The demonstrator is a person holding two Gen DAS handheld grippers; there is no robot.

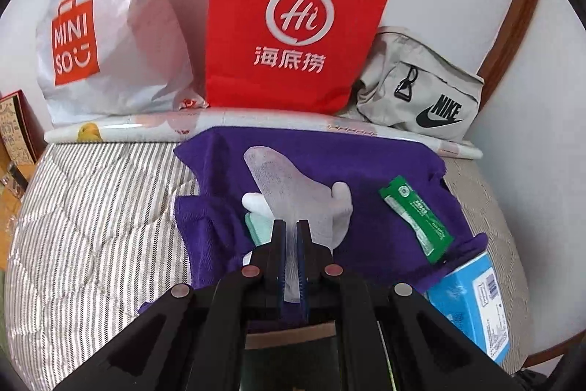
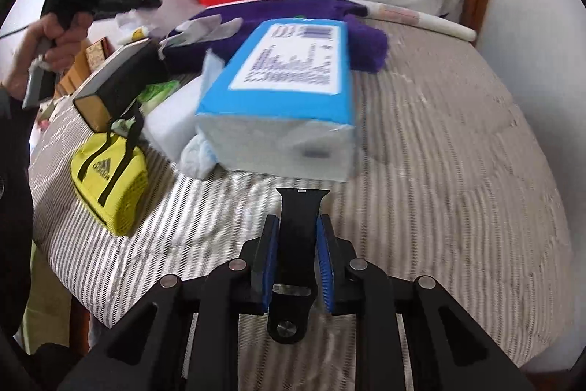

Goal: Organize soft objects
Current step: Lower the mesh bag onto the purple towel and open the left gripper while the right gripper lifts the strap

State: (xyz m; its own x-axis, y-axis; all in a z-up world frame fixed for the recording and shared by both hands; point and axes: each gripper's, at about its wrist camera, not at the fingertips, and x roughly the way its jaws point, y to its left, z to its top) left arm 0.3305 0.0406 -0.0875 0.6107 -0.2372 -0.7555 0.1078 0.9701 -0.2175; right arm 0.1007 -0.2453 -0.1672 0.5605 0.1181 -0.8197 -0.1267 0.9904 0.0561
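My left gripper (image 1: 292,226) is shut on a white sock (image 1: 282,178) and holds it above a purple towel (image 1: 366,167) spread on the striped bed. A green sachet (image 1: 415,220) lies on the towel to the right. A pale green item (image 1: 256,226) peeks out under the sock. My right gripper (image 2: 297,226) is shut on a black watch strap (image 2: 297,244) just above the striped bedcover (image 2: 439,152). A blue tissue pack (image 2: 289,87) lies right ahead of it. The left gripper with the sock also shows in the right wrist view (image 2: 205,28).
A red paper bag (image 1: 293,21), a white Miniso bag (image 1: 110,35) and a grey Nike pouch (image 1: 421,90) stand at the back by a rolled sheet (image 1: 128,127). A yellow Adidas pouch (image 2: 110,182), a black box (image 2: 117,83) and a white pack (image 2: 168,127) lie left.
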